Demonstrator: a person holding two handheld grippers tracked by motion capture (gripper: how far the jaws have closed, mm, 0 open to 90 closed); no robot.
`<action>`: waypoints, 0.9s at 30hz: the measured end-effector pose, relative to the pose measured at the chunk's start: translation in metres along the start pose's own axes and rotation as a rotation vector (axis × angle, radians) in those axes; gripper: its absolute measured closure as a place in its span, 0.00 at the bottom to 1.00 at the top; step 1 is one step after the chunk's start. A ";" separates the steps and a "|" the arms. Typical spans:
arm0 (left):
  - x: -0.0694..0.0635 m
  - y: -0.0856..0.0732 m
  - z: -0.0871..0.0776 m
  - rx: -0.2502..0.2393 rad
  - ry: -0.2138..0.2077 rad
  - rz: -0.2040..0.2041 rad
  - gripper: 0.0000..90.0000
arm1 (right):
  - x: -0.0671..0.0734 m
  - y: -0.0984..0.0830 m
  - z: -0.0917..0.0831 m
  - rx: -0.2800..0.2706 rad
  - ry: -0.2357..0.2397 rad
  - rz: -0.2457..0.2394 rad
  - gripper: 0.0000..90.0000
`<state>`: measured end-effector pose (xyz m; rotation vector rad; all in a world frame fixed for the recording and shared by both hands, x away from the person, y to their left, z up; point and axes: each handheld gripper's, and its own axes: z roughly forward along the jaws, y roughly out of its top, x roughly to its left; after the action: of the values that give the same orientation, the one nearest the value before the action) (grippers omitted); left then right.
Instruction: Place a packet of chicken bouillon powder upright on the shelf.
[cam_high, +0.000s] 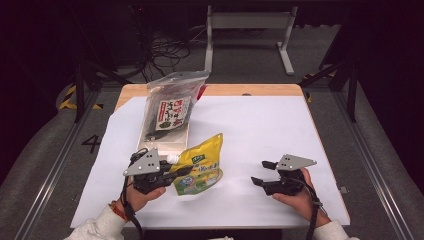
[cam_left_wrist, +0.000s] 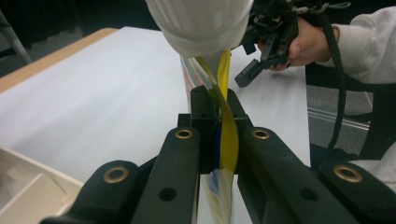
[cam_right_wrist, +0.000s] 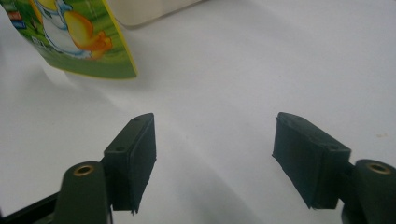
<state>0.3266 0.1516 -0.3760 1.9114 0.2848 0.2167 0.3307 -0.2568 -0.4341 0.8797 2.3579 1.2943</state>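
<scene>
- White paper (cam_high: 260, 130) covers the wooden table (cam_high: 220, 90), with dark floor and cables beyond its far edge.
- At the near left, the left gripper (cam_high: 176, 172) is clamped on the edge of a yellow-green spouted pouch (cam_high: 202, 165), just below its white cap (cam_left_wrist: 201, 23).
- A clear seaweed bag (cam_high: 170, 107) stands in a cream box (cam_high: 167, 142) just beyond the pouch.
- At the near right, the right gripper (cam_high: 261, 172) hovers well apart from the pouch, its jaws spread wide with nothing between them.
</scene>
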 end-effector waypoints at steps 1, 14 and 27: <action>0.000 0.002 -0.001 -0.003 -0.004 0.009 0.98 | 0.000 0.000 0.000 0.002 -0.002 0.003 0.31; 0.011 0.023 -0.026 -0.043 0.059 0.073 0.98 | 0.000 -0.005 0.000 -0.010 -0.024 0.055 0.28; 0.033 0.028 -0.055 -0.078 0.150 0.068 0.98 | 0.001 -0.006 0.003 0.001 -0.025 0.054 0.27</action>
<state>0.3450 0.2013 -0.3297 1.8318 0.3072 0.4116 0.3296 -0.2566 -0.4409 0.9605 2.3311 1.2942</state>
